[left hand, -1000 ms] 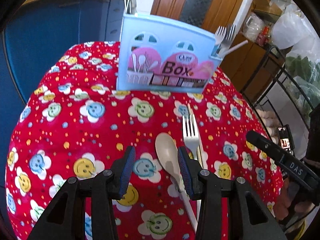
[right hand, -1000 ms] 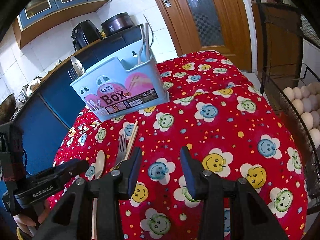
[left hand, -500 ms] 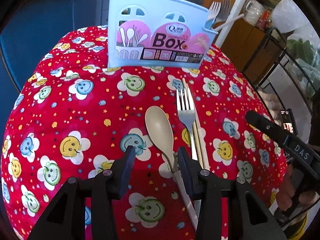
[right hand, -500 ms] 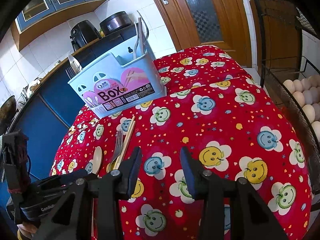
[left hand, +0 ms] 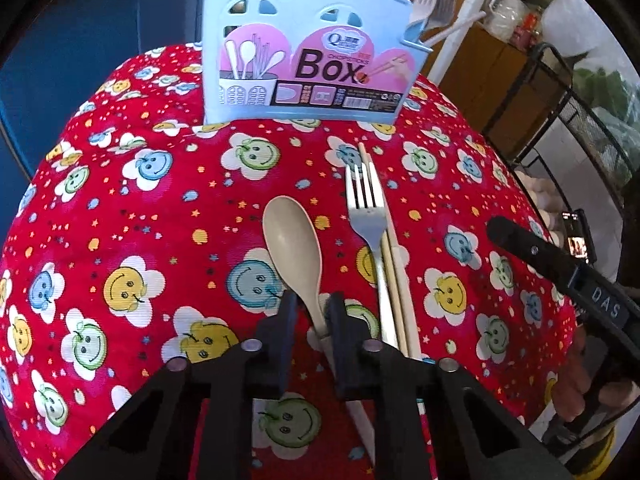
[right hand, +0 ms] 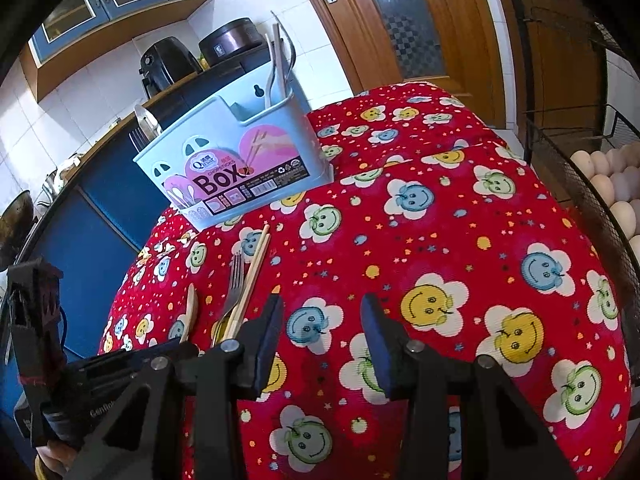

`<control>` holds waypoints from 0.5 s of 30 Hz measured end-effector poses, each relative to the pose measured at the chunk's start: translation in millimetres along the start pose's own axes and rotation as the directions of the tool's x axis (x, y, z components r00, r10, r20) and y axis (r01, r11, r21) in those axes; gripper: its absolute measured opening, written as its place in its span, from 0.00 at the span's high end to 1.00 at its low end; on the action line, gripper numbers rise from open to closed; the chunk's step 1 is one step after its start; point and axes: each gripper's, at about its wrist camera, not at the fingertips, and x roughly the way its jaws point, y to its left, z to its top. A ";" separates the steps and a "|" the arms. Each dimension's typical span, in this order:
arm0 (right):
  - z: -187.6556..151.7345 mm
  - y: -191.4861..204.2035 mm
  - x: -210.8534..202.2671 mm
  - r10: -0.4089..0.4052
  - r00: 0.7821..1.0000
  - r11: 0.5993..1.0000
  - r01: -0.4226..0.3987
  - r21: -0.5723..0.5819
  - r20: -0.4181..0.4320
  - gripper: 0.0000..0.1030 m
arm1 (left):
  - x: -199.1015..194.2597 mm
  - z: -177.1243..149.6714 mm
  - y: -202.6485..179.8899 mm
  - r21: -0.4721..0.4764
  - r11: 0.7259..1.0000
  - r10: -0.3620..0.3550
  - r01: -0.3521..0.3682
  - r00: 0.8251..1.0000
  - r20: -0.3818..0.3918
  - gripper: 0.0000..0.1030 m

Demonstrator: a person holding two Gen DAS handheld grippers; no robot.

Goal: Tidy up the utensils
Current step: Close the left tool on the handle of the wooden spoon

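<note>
Beige plastic spoon (left hand: 294, 240) flat on the cloth (left hand: 120, 216), bowl toward the box (left hand: 308, 48), neck caught between the fingers of the left gripper (left hand: 312, 312). Jaws just closed in, now narrow, right pad against the handle, left pad close on the other side; whether both press, hard to tell. Handle running on under the gripper toward the near edge.

Just right of the spoon: one metal fork (left hand: 366, 216), tines toward the box, and one pair of pale chopsticks (left hand: 394, 264), two sticks side by side, touching the fork's right flank. Three kinds of loose utensil on the cloth in all: one spoon, one fork, two sticks.

Farther back, one light-blue box, upright, pink label reading "Box". From the left wrist view, two forks (left hand: 434, 4) and one pale handle poking from its right end. From the right wrist view, a few upright handles (right hand: 280, 60) in its far end compartment, count unclear, plus a dark fork (right hand: 138, 138) at the other end.

Right gripper (right hand: 322, 320) over bare cloth, well right of the fork and sticks, jaws partly apart, nothing between them.

Red fabric, printed with smiley flowers in yellow, blue and green. Off the right edge, a black wire rack with eggs (right hand: 608, 184), too many hidden to count.
</note>
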 end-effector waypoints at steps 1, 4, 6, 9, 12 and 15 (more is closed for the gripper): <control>0.1 0.9 0.5 0.001 1.000 1.000 -0.001 -0.002 -0.003 0.58 | 0.2 1.2 2.7 -0.008 1.000 -0.005 0.005 1.000 0.002 0.88; -0.2 4.9 2.8 0.002 1.000 1.000 -0.002 -0.018 -0.015 0.58 | -0.2 3.0 8.5 -0.035 0.999 -0.025 0.026 1.000 0.013 0.93; -0.4 9.1 5.0 0.004 1.000 1.000 -0.004 -0.031 -0.028 0.58 | -1.1 3.8 13.0 -0.057 0.997 -0.048 0.049 0.999 0.024 0.93; -1.1 15.3 8.5 0.012 0.999 0.999 -0.015 -0.044 -0.048 0.58 | -3.6 5.0 18.9 -0.078 0.995 -0.066 0.069 0.997 0.047 0.93; -1.7 23.5 14.3 0.026 0.996 0.998 -0.031 -0.057 -0.080 0.58 | -10.2 7.4 26.2 -0.095 0.992 -0.076 0.084 0.993 0.087 0.93; -3.9 33.6 20.7 0.029 0.994 0.996 -0.037 -0.076 -0.107 0.58 | -17.6 10.0 32.3 -0.097 0.992 -0.062 0.074 0.990 0.124 0.93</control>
